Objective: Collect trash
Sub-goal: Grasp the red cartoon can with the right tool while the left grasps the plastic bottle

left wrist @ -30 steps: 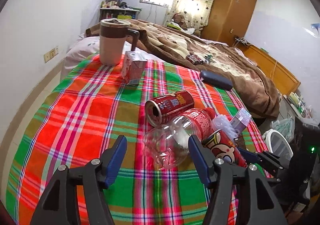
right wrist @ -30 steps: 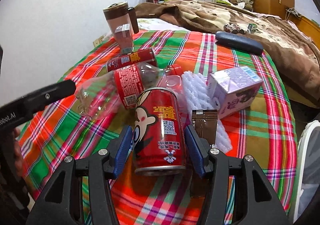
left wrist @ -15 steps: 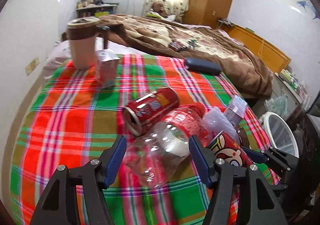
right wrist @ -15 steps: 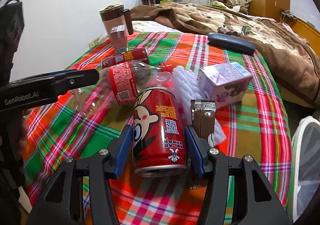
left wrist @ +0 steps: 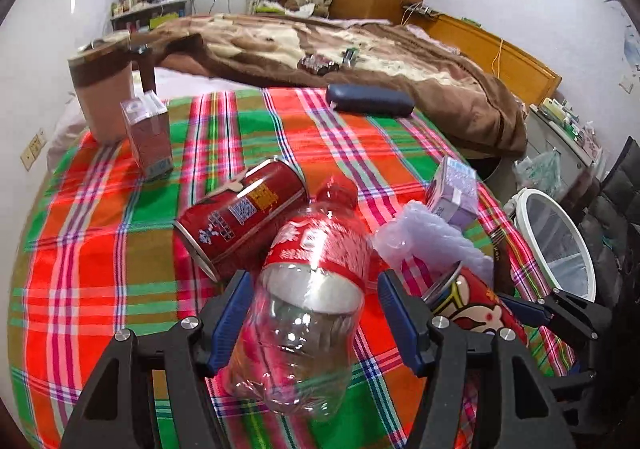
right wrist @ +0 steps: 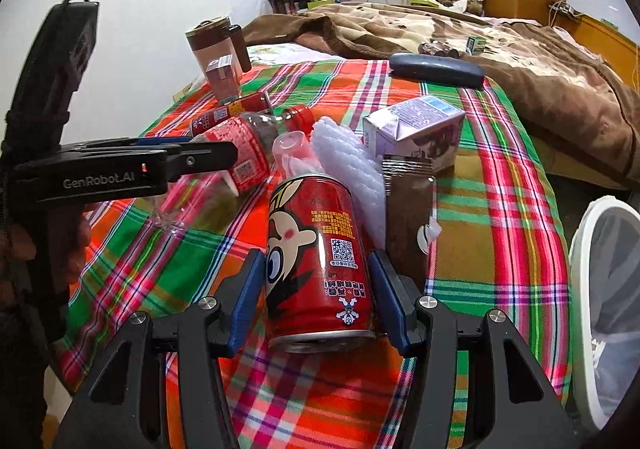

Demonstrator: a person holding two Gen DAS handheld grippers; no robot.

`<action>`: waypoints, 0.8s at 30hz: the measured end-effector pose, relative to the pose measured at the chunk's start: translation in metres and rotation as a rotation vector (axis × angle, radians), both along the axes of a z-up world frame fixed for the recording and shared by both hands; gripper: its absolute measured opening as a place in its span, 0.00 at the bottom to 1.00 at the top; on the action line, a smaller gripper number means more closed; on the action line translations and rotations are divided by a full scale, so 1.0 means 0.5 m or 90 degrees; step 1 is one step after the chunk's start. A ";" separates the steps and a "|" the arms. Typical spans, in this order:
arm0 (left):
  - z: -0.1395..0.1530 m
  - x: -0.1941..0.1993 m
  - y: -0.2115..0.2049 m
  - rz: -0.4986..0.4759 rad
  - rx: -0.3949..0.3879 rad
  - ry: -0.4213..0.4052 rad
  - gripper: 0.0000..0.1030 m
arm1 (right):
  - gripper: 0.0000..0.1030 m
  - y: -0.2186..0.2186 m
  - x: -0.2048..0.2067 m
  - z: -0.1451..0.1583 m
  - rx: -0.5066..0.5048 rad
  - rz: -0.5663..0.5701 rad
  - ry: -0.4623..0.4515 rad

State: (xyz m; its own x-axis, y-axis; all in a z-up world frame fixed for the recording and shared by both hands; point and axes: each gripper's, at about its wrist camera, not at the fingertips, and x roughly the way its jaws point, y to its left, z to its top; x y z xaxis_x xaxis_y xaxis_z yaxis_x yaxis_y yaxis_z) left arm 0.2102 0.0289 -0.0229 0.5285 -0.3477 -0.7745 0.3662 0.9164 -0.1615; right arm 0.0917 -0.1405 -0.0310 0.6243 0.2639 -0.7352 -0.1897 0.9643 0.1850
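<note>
Plaid cloth in red, green and orange covers the table (left wrist: 100, 233), with a bed under a brown blanket (left wrist: 280, 45) behind it and a white bin (right wrist: 608, 289) at the table's right edge.

My left hand-held gripper (left wrist: 312, 313) sits with its blue pads on either side of a clear plastic bottle (left wrist: 304, 313) with a red label, lying on its side; the jaws are partly open and I cannot tell whether the pads press on it. Just beyond it lies a red can (left wrist: 240, 221), also on its side.

My right hand-held gripper (right wrist: 318, 293) has its pads against both sides of the cartoon can (right wrist: 320, 253), holding it at a moderate width with its base toward me. Beside that can are a brown packet (right wrist: 408, 221), white ribbed plastic (right wrist: 344, 161) and a purple carton (right wrist: 416, 125).

Farther back stand a pink carton (left wrist: 148, 137), a brown-lidded mug (left wrist: 104, 89) and a dark blue case (left wrist: 368, 99).
</note>
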 end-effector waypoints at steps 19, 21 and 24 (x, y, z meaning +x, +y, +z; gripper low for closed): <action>-0.035 0.034 -0.035 0.030 0.036 0.035 0.62 | 0.53 -0.023 -0.004 -0.005 0.023 0.001 0.000; -0.035 0.033 -0.036 0.032 0.039 0.033 0.63 | 0.53 -0.023 -0.005 -0.005 0.026 0.001 0.000; -0.032 0.028 -0.036 0.036 0.033 0.031 0.62 | 0.53 -0.024 -0.005 -0.006 0.027 0.000 -0.001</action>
State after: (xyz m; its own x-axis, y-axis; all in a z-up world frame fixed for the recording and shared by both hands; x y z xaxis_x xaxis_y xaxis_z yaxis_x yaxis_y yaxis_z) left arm 0.2240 0.0111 -0.0390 0.5070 -0.2776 -0.8160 0.3070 0.9428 -0.1300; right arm 0.0892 -0.1525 -0.0339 0.6251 0.2956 -0.7224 -0.1903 0.9553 0.2262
